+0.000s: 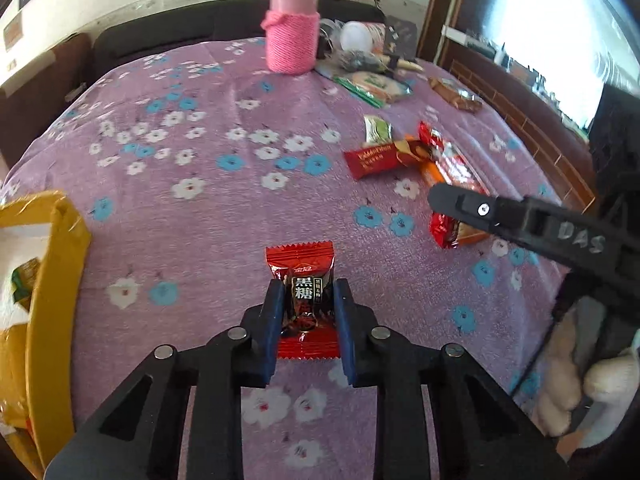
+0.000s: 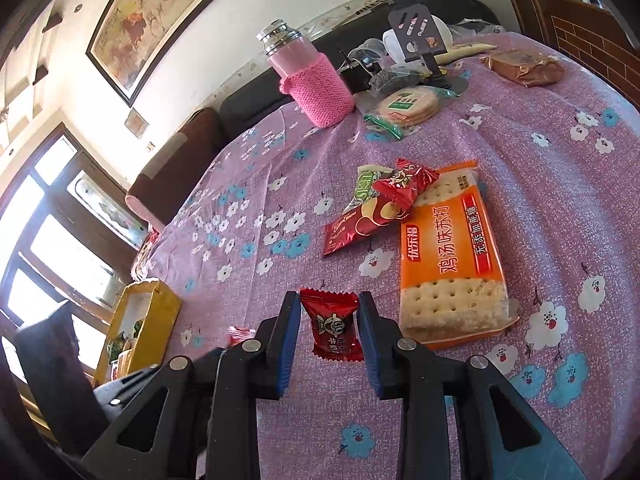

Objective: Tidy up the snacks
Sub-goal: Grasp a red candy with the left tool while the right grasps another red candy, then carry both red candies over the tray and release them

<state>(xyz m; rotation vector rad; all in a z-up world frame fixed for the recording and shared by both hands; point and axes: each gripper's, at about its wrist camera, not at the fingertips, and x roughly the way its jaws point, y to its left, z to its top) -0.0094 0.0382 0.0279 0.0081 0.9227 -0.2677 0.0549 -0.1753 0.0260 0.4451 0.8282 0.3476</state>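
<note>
Plainly, in the left wrist view the left hand-held gripper [image 1: 306,320] pinches a red brown-sugar candy [image 1: 303,300] between its blue pads, the wrapper's crimped ends sticking out above and below them; the candy sits over the near part of the counter [image 1: 208,208], which wears a purple flowered cloth; a yellow box [image 1: 52,280] is cut off at the left edge, its contents hard to make out; the right hand-held gripper [image 1: 444,200] reaches in from the right, hiding part of a red and orange snack pile [image 1: 420,156]; a pink-sleeved bottle [image 1: 294,36] stands at the far edge.

Next, in the right wrist view the right hand-held gripper [image 2: 329,328] clamps a small red candy [image 2: 334,326]; just beside it to the right lies an orange cracker pack [image 2: 452,256], with a long red packet [image 2: 360,224] and smaller sweets overlapping its far end; a round biscuit pack [image 2: 404,106] lies near the bottle [image 2: 316,80]; the yellow box [image 2: 148,320] stands at the counter's left edge.
</note>
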